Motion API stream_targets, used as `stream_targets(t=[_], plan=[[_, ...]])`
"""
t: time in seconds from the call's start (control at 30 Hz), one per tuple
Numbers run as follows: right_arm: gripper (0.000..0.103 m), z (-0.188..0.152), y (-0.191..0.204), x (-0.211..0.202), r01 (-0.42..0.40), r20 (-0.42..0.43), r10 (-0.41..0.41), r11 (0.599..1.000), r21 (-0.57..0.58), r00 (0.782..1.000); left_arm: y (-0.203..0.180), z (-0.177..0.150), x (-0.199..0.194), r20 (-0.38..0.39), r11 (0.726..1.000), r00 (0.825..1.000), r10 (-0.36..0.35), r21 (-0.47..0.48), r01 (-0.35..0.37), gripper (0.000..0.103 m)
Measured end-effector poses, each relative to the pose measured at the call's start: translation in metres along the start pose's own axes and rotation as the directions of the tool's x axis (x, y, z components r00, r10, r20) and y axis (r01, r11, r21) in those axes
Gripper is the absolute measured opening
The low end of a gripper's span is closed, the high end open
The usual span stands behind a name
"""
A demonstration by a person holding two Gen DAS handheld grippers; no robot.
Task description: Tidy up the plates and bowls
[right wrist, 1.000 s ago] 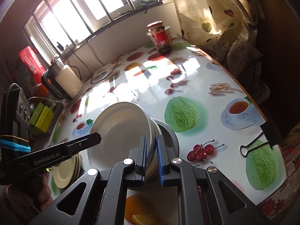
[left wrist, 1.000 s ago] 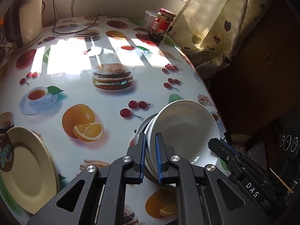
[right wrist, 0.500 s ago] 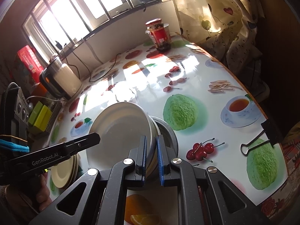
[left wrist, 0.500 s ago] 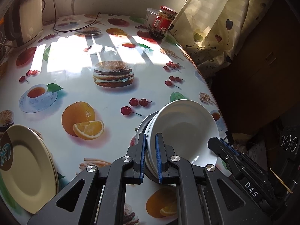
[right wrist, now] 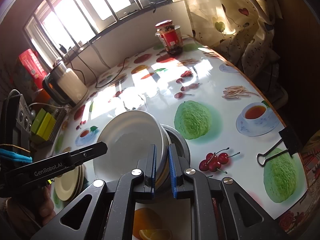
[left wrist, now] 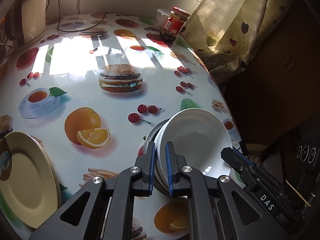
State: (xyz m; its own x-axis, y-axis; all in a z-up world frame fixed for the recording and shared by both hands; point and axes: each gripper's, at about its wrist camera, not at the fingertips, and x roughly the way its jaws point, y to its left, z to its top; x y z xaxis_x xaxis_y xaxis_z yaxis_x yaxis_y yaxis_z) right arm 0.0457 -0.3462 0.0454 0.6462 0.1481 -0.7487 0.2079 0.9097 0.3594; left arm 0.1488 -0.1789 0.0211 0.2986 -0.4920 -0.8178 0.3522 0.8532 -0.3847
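Note:
A stack of white bowls (left wrist: 197, 138) sits tilted inside a metal bowl (left wrist: 154, 129) on the printed tablecloth. My left gripper (left wrist: 160, 168) is shut on the left rim of the white bowls. My right gripper (right wrist: 162, 169) straddles the opposite rim of the white bowls (right wrist: 130, 138), its jaws a little wider apart than the rim, with the metal bowl (right wrist: 180, 138) behind its right finger. Cream plates (left wrist: 26, 178) lie stacked at the table's front left; they also show in the right wrist view (right wrist: 68, 184).
A red-labelled jar (left wrist: 175, 25) and a glass stand at the far right corner by the curtain. A kettle (left wrist: 30, 18) with a cord stands at the far left. A black binder clip (right wrist: 280, 146) lies near the right table edge.
My right gripper's jaws have widened slightly around the bowl rim. Both views have shifted a little towards the table; the bowls stay in place.

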Motion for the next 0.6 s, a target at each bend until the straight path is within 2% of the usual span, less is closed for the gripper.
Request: stream_targets(t=[0.07,0.37,0.6], plan=[[0.014,0.0,-0.001,0.001,0.0,-0.001,0.0,1.0,0.004,1.0,0.001,0.001,0.0,0.002,1.0,1.0,-0.008,-0.004,0.008,0.01],[0.027,0.0,0.004,-0.001,-0.012,0.009,0.012,1.0,-0.007,1.0,0.005,0.0,-0.009,0.042,0.998,0.998,-0.051,-0.019,0.052,0.011],[0.03,0.002,0.001,-0.019,-0.014,0.064,0.015,1.0,-0.009,0.998,0.014,-0.005,-0.02,0.087,0.998,0.995,-0.056,-0.025,0.058,0.018]])
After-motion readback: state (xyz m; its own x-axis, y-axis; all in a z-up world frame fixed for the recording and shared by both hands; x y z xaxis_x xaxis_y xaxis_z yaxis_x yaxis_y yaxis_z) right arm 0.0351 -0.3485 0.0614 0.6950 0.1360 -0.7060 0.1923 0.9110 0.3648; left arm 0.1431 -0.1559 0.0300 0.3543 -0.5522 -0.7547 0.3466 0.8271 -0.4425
